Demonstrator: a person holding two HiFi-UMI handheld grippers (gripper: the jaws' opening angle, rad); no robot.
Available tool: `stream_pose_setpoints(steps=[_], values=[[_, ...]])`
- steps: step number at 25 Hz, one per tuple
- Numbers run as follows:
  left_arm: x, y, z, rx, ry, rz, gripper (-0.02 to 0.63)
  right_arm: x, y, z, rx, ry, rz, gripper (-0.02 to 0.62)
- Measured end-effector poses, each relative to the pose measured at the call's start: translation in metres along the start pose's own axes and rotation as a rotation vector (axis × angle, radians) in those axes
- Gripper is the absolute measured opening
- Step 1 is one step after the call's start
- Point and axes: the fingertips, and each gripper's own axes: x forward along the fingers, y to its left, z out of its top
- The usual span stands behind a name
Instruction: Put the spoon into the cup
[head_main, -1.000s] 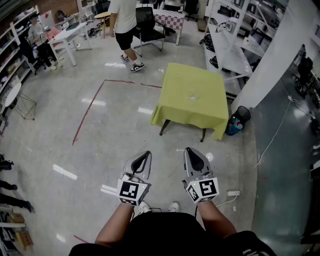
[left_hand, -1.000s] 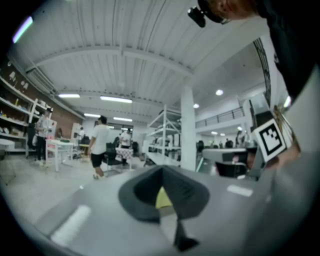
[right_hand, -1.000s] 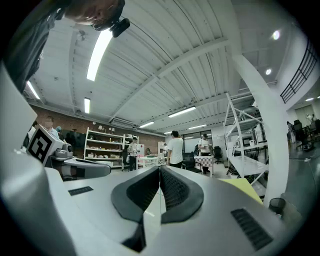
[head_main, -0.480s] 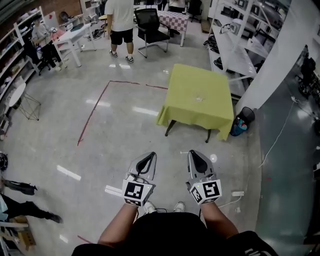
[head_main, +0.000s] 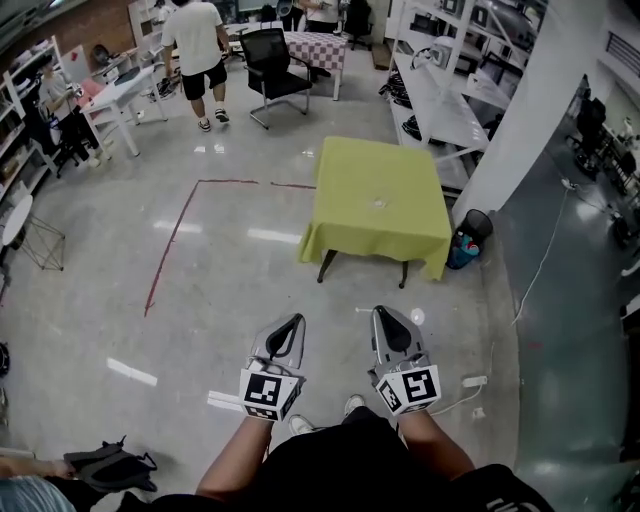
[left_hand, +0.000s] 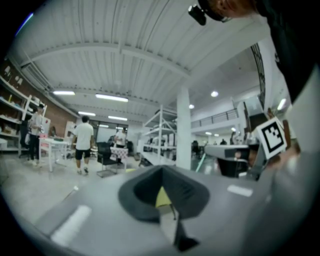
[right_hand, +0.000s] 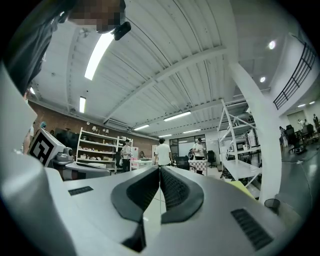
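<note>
The yellow-clothed table (head_main: 375, 200) stands a few steps ahead of me in the head view. A tiny pale object (head_main: 379, 203) lies near its middle, too small to tell as cup or spoon. My left gripper (head_main: 291, 324) and right gripper (head_main: 384, 314) are held side by side at waist height, well short of the table. Both are shut with nothing between their jaws. In the left gripper view the gripper (left_hand: 162, 170) has its jaws together, and a sliver of the yellow table (left_hand: 162, 198) shows past them. The right gripper (right_hand: 160, 171) likewise has its jaws closed together in the right gripper view.
A white pillar (head_main: 525, 110) and a dark bin (head_main: 478, 224) stand right of the table, with white shelving (head_main: 440, 95) behind. A cable and power strip (head_main: 473, 381) lie on the floor at my right. A person in a white shirt (head_main: 197, 45) stands at back left near a black chair (head_main: 272, 61).
The table has shifted a little in the head view as I move. The person in white has walked farther away. A black bag has come into view at lower left. Both grippers stay shut.
</note>
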Motion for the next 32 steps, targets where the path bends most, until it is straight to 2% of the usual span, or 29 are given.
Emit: stream_pose_setpoints(steps=[6, 12, 16, 23, 32], values=[[0.035, 0.008, -0.005, 0.006, 0.021, -0.016, 0.006, 0.022, -0.013, 0.012, 0.006, -0.068, 0.076, 0.012], [0.096, 0.011, 0.004, 0.011, 0.008, -0.009, 0.006, 0.058, -0.057, 0.012, -0.054, -0.086, 0.100, 0.012], [0.132, 0.014, 0.009, 0.018, 0.000, 0.014, 0.006, 0.078, -0.088, 0.013, -0.056, -0.104, 0.125, 0.012], [0.181, 0.012, 0.016, 0.035, 0.004, 0.049, 0.006, 0.102, -0.145, 0.017, -0.048, -0.116, 0.118, 0.012], [0.224, 0.019, 0.020, 0.032, 0.002, 0.056, 0.006, 0.130, -0.183, 0.005, -0.025, -0.102, 0.085, 0.012]])
